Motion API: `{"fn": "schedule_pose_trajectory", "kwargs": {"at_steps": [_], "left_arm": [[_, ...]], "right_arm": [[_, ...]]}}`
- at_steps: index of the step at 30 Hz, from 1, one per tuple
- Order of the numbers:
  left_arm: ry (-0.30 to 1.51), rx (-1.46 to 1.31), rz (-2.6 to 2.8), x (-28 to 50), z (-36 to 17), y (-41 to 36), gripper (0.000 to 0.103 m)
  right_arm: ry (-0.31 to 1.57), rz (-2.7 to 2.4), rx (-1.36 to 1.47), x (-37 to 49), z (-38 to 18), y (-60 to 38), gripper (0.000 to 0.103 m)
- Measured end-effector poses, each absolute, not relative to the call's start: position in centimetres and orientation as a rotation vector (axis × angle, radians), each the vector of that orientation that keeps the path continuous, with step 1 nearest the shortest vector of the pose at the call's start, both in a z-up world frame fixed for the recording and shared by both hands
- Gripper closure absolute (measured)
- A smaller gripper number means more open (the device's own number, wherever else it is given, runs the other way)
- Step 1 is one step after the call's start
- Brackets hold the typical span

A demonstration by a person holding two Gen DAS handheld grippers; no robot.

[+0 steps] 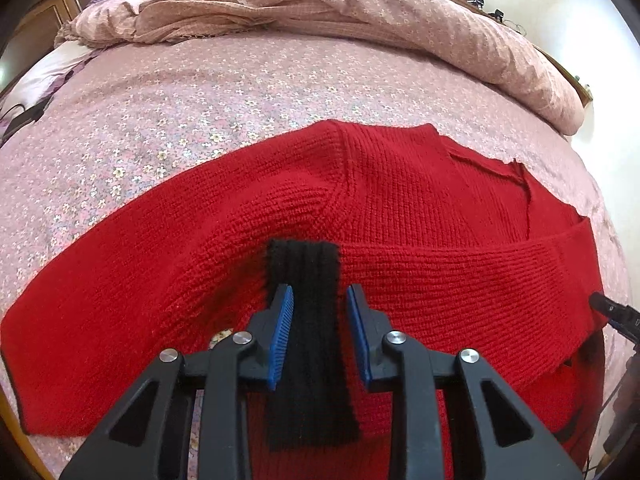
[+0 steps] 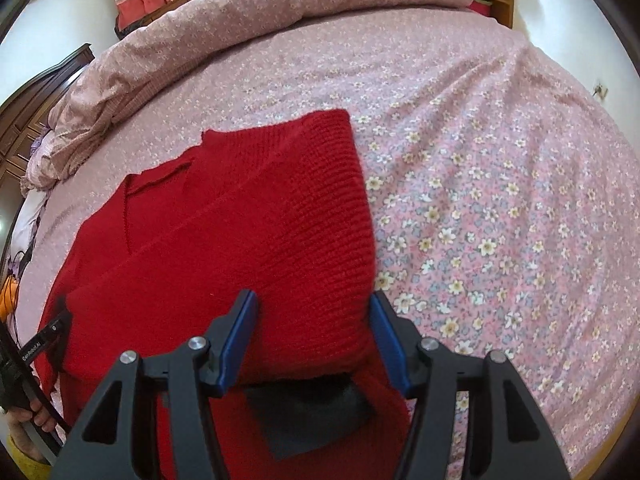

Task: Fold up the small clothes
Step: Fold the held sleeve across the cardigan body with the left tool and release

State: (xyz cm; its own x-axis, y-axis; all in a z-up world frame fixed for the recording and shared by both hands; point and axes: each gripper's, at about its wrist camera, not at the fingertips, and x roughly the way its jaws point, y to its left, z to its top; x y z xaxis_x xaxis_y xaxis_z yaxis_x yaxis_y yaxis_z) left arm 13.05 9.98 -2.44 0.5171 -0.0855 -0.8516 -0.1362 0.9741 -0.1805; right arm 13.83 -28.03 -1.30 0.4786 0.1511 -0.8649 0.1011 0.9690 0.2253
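Observation:
A red knit sweater (image 1: 400, 208) lies flat on the bed; it also shows in the right wrist view (image 2: 240, 232). Its one sleeve is folded across the body. My left gripper (image 1: 320, 312) is open, its blue pads either side of the sleeve's black cuff (image 1: 308, 340). My right gripper (image 2: 312, 328) is open over the folded sleeve, with a dark cuff (image 2: 312, 412) beneath it. The right gripper's tip (image 1: 612, 312) shows at the edge of the left wrist view. The left gripper (image 2: 44, 344) shows at the left edge of the right wrist view.
The bed has a pink floral sheet (image 2: 500, 200). A bunched pink duvet (image 1: 320, 8) lies along the far side. Wooden cabinets (image 1: 60, 4) stand behind the bed. A cable (image 1: 20, 116) lies at the far left edge.

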Motion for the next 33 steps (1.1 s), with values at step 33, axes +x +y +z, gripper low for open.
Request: {"fn": "schedule_pose_trajectory", "kwargs": {"at_steps": [33], "left_arm": [[0.911, -0.164, -0.062, 12.7, 1.7, 8.4, 0.099]], "right_arm": [[1.037, 0.051, 0.28, 13.4, -0.6, -28.6, 0.041]]}}
